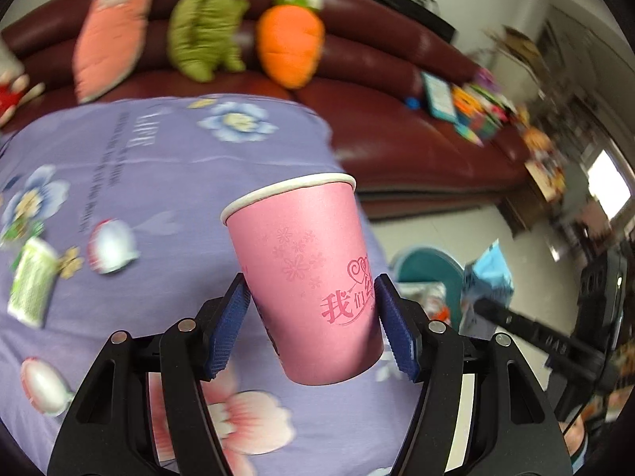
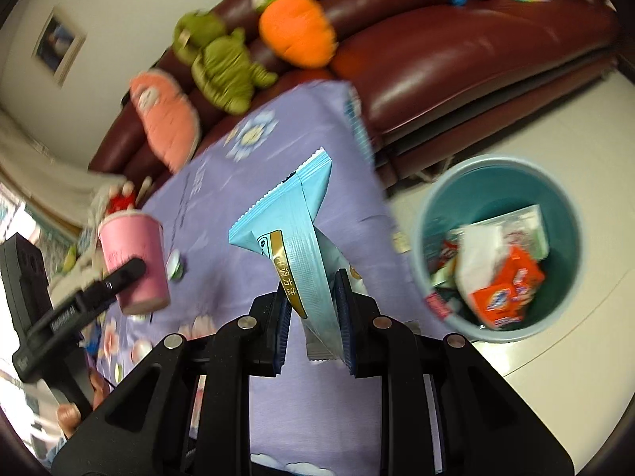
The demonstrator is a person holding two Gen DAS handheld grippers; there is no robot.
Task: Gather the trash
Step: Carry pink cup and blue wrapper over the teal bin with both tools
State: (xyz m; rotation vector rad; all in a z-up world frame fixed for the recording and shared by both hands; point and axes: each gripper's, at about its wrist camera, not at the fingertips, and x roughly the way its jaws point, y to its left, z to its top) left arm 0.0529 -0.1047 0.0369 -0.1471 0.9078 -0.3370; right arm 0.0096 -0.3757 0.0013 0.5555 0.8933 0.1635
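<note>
the dark red leather sofa fills the background, with three plush toys propped along its back: a pink one, a green one and an orange carrot; books and bright papers lie blurred on its far seat. in front of it stands the bench, covered in a purple cloth printed with flowers. on the pale floor just beside the bench's edge sits a round teal bin, already holding crumpled wrappers, among them an orange and white pack

the left gripper is clamped on a pink paper cup with a white rim and red printing; its blue pads press both sides of the cup's lower half, and the cup is lifted clear of the cloth, tilted a little. the right gripper is closed tight on a light blue sachet with a gold stripe, which sticks up from between its pads above the bench, near the bin but not over it

on the cloth to the left lie a green and white packet and two small round white and red lids or cups, too blurred to name
</note>
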